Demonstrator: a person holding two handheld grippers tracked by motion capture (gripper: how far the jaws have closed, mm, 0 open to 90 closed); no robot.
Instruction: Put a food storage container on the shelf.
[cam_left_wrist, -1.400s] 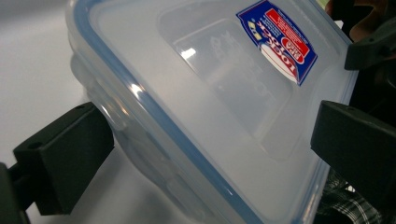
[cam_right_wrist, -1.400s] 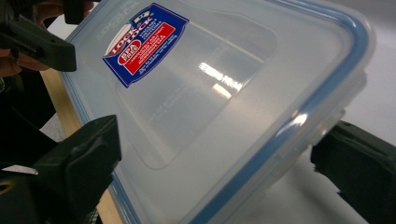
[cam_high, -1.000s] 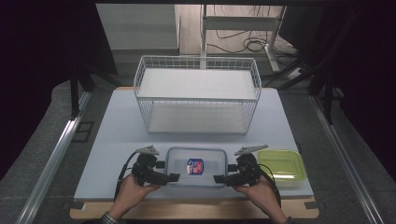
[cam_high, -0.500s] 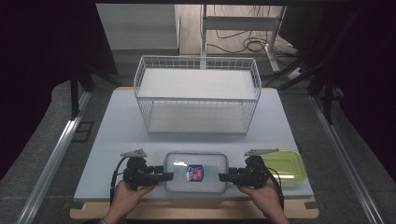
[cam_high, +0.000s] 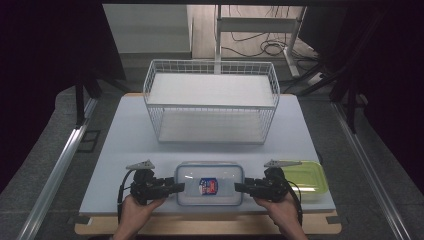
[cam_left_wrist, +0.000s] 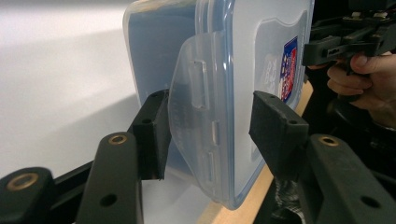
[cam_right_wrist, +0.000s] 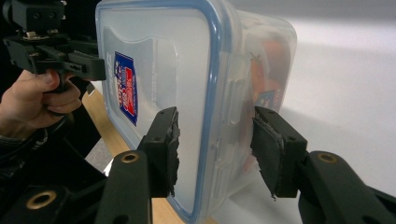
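Worktop (cam_high: 125, 150): white, with a white wire basket (cam_high: 212, 102) at 12 o'clock and a yellow-green lidded box (cam_high: 307, 177) at about 4 o'clock, near the front edge. The clear container (cam_high: 210, 184), blue-sealed lid with a red-and-blue label, lies flat at 6 o'clock, just inside the front edge. Change over the last second: both grippers have slid outward along the container and dropped slightly toward the front edge; they now sit at its two short ends instead of over its corners. Judgement: this sets up a two-sided hold on the end latches, either to lift the container or to work the flaps. Left hand (cam_high: 137, 210) comes in from 7 o'clock, palm wrapped round the handle, left gripper (cam_high: 179, 187) pointing toward 3 o'clock. In the left gripper view the jaws stand spread, straddling the end flap (cam_left_wrist: 196, 112) without clear contact on either side. Right hand (cam_high: 280, 210) mirrors it from 5 o'clock, right gripper (cam_high: 240, 187) pointing toward 9 o'clock; its jaws likewise stand apart around the container end (cam_right_wrist: 233, 116), pads close but not pressing.
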